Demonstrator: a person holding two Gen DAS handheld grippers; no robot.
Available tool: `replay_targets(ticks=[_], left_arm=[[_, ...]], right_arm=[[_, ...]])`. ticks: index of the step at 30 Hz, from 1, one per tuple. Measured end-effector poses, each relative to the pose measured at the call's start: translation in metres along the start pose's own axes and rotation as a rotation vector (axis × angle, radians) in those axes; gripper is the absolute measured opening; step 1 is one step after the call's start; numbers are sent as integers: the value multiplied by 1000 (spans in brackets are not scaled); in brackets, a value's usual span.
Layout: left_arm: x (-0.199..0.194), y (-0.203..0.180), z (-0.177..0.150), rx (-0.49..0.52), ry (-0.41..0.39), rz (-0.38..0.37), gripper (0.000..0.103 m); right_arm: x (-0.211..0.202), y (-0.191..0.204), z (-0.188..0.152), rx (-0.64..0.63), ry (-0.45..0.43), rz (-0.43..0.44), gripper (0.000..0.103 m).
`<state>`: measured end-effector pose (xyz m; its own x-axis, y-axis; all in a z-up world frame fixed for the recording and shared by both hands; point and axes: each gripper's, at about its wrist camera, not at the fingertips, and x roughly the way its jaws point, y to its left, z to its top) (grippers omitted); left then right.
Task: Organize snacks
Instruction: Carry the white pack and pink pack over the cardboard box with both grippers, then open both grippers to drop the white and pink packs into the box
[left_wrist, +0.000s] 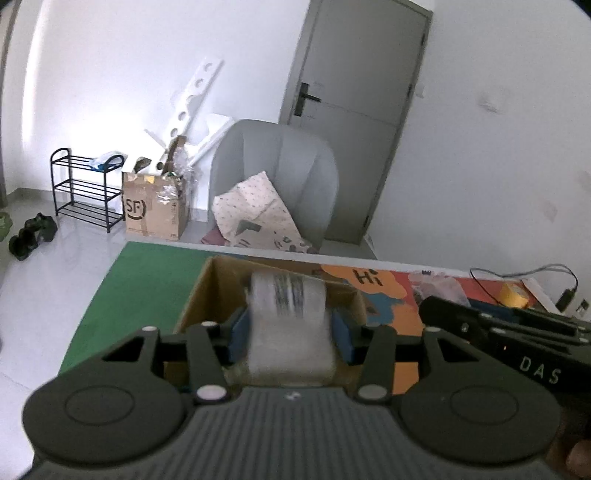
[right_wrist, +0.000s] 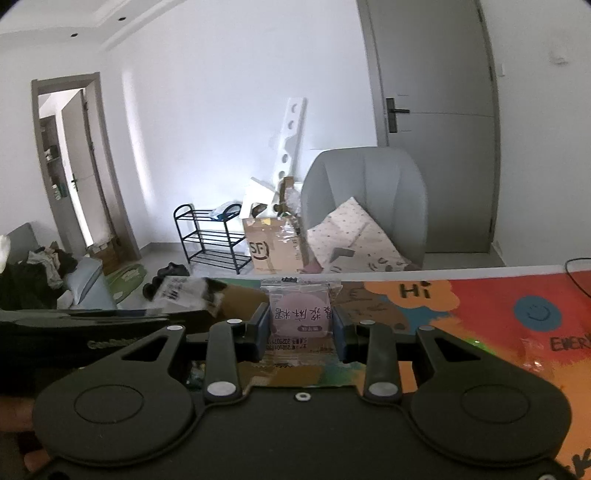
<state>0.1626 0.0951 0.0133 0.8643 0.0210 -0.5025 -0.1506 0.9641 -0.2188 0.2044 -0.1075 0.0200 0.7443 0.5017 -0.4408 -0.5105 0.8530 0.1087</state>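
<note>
The desk (left_wrist: 155, 273) carries a green and cartoon-print mat and one open cardboard box (left_wrist: 218, 291). The left claw (left_wrist: 291, 332) clamps one clear snack packet (left_wrist: 291, 317) above the box, apparently for dropping in. The right claw (right_wrist: 301, 326) grips one pink mochi packet (right_wrist: 300, 312) alongside, over the mat.

White walls (right_wrist: 221, 129) and a pale glossy floor (left_wrist: 44, 266) are seen beyond the fingers. Straight ahead, a grey armchair (left_wrist: 277, 166) is placed, with a patterned cushion (left_wrist: 255, 210) propped on its seat. Behind it, a grey door (left_wrist: 358, 110) with a dark handle is shut. Left of the chair, a cardboard box (left_wrist: 155, 206), leaning white boards (left_wrist: 192, 96) and a black shoe rack (left_wrist: 85, 184) are lined along the wall. Dark shoes (left_wrist: 33, 232) are left on the floor. Far left, an open doorway (right_wrist: 70, 166) is lit from within.
</note>
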Motion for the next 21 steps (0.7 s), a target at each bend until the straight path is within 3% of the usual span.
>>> replay_targets(ticks=[12, 14, 18, 21], left_arm=[[-24, 26, -4, -41, -8, 21, 66], [-27, 31, -4, -54, -14, 24, 73], [-29, 34, -5, -55, -17, 49, 82], [-28, 31, -5, -57, -15, 43, 88]], right_arm=[[18, 25, 0, 32, 15, 59, 35], [17, 23, -1, 69, -15, 114, 45], [12, 15, -5, 106, -36, 95, 70], [3, 10, -9, 110, -45, 80, 77]])
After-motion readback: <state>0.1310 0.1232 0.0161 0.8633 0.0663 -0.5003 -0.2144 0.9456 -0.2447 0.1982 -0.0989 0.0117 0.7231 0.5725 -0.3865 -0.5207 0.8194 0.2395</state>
